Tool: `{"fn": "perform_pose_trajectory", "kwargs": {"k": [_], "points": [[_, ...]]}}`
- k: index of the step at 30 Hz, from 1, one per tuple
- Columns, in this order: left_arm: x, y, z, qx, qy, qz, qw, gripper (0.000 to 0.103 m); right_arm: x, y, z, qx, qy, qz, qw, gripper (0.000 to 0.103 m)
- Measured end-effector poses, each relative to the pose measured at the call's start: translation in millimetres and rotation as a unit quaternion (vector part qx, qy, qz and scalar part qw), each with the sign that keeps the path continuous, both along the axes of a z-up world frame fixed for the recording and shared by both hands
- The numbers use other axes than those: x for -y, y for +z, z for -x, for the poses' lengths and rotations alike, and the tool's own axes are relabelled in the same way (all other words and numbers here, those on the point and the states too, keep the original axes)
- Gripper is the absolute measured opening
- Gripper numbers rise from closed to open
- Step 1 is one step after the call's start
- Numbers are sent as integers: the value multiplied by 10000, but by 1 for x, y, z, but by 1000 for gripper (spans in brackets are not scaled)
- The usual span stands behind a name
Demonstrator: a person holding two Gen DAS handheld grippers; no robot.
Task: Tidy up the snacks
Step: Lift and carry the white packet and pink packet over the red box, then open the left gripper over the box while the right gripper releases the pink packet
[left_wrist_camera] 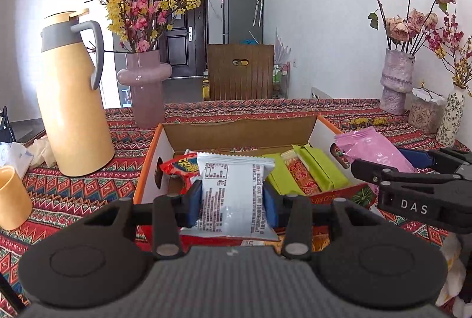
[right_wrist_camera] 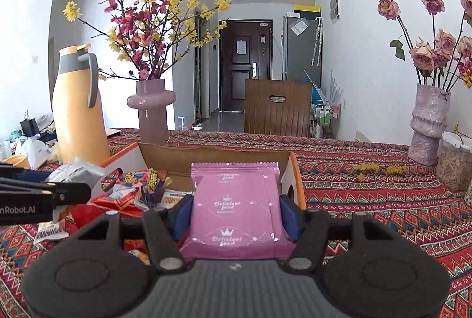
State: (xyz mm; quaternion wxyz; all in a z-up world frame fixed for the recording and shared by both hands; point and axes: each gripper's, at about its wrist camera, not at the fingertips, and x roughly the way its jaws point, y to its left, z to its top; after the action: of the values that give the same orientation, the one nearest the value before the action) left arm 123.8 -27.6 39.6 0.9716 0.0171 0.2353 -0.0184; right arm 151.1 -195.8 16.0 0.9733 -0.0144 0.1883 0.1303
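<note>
My left gripper [left_wrist_camera: 233, 201] is shut on a white snack packet [left_wrist_camera: 234, 191] and holds it over the near edge of an open cardboard box [left_wrist_camera: 236, 129]. The box holds green packets [left_wrist_camera: 321, 167], a red patterned bar [left_wrist_camera: 301, 176] and a red-and-yellow packet [left_wrist_camera: 180, 167]. My right gripper [right_wrist_camera: 236, 214] is shut on a pink "Delicious food" packet [right_wrist_camera: 236, 206] above the box's right side [right_wrist_camera: 298, 182]. That pink packet also shows in the left wrist view [left_wrist_camera: 374, 150], with the right gripper's body beside it.
A yellow thermos jug [left_wrist_camera: 70, 100], a pink vase with blossoms [left_wrist_camera: 146, 88] and a yellow cup [left_wrist_camera: 11, 197] stand left of the box on the patterned tablecloth [right_wrist_camera: 383, 194]. A pink vase of roses [right_wrist_camera: 427, 126] and a jar [right_wrist_camera: 454, 161] stand at the right. Loose packets [right_wrist_camera: 50, 229] lie at the left.
</note>
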Motion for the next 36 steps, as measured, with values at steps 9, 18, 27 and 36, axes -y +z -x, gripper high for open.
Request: {"fn": "perform_pose_trajectory", "kwargs": {"k": [9,18,27,36], "points": [[-1,7,-34,86,56,28,9999,42,-17,7,-41,7,87,-54,9999,61],[-5,8,-68,80,169,84,9998,42,-30,4,-71,-74,103,-42,9999,61],[-13,-14,-93,73,367,109,9992,42,-32,-22,-93,-295,34,-88,9995,61],[-21,-31,-107,-38,436,128,9990,43,-41,-35,-97,-402,53,50,9992,61]]}}
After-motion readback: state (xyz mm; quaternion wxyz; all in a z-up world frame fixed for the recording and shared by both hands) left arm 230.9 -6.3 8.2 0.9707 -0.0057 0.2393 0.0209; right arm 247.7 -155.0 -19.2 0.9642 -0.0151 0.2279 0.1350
